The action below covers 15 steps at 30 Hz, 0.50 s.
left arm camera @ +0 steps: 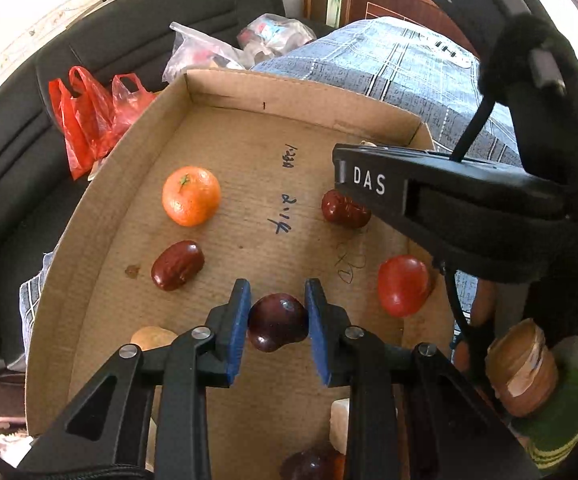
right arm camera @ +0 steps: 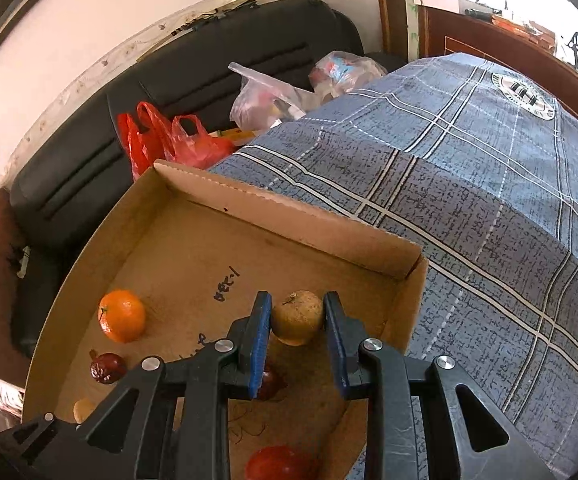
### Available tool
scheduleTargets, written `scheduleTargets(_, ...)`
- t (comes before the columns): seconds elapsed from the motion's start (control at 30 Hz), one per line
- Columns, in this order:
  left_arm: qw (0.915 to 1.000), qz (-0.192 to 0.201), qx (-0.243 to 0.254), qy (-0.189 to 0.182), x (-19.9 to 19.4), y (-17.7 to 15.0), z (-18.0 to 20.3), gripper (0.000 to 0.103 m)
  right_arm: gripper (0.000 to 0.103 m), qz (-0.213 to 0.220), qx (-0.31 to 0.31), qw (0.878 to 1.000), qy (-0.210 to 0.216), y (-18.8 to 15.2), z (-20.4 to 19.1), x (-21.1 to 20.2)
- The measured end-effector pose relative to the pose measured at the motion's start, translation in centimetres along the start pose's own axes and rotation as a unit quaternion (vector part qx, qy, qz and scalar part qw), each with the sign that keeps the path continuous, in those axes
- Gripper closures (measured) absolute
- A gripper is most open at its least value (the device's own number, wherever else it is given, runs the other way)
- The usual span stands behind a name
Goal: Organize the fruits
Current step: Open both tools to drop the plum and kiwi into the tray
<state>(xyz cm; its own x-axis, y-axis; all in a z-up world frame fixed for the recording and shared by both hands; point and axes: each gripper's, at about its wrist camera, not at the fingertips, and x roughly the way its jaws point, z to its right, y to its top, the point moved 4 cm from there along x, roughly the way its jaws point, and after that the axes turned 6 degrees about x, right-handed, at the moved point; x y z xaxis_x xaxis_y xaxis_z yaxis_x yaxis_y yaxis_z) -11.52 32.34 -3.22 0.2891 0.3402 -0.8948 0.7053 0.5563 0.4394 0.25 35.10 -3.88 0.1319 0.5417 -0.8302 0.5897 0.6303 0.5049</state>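
A shallow cardboard tray (left arm camera: pixel 273 92) holds the fruits. My left gripper (left arm camera: pixel 277 312) is shut on a dark red fruit (left arm camera: pixel 277 322) low over the tray floor. An orange (left arm camera: pixel 191 196), two red dates (left arm camera: pixel 177 265) (left arm camera: pixel 345 210) and a red tomato (left arm camera: pixel 403 285) lie around it. My right gripper (right arm camera: pixel 297 320) is shut on a yellow-brown round fruit (right arm camera: pixel 297 317) near the tray's far right corner (right arm camera: pixel 413 264). Its black body (left arm camera: pixel 429 196) shows in the left wrist view. The orange (right arm camera: pixel 122 321), a date (right arm camera: pixel 107 367) and the tomato (right arm camera: pixel 277 463) show in the right wrist view.
The tray sits on a blue checked cloth (right arm camera: pixel 469 200). A dark sofa (right arm camera: pixel 193 80) behind holds red plastic bags (right arm camera: pixel 161 140) and clear bags (right arm camera: pixel 273 100). A brown tape roll (left arm camera: pixel 523 368) is at the right. A pale round fruit (left arm camera: pixel 153 338) and a white block (left arm camera: pixel 339 424) lie near the tray's front.
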Motion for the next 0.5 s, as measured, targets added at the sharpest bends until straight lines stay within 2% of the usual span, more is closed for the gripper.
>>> scheduleTargets(0.07,1.0,-0.001,-0.002,0.001,0.0,0.0,0.0,0.076,0.075,0.0,-0.002,1.0,-0.002,0.0,0.0,0.0)
scheduleTargets(0.13,1.0,-0.004,-0.002,0.007,0.0,0.0,0.0,0.071,0.074,-0.002,-0.004,1.0,-0.001,0.1,0.0,0.1)
scheduleTargets(0.27,0.9999,-0.011,-0.007,0.003,-0.2,-0.2,-0.3,0.071,0.051,0.003,-0.01,1.0,0.007,0.0,-0.4,-0.5)
scheduleTargets(0.3,0.9999,-0.008,-0.01,0.001,-0.5,-0.2,-0.4,0.071,0.049,0.006,-0.011,1.0,0.004,0.0,-0.4,-0.8)
scheduleTargets(0.5,0.9999,0.005,-0.011,-0.003,-1.8,-0.7,-0.5,0.071,0.049,0.011,-0.009,1.0,0.012,-0.3,-0.1,-2.1)
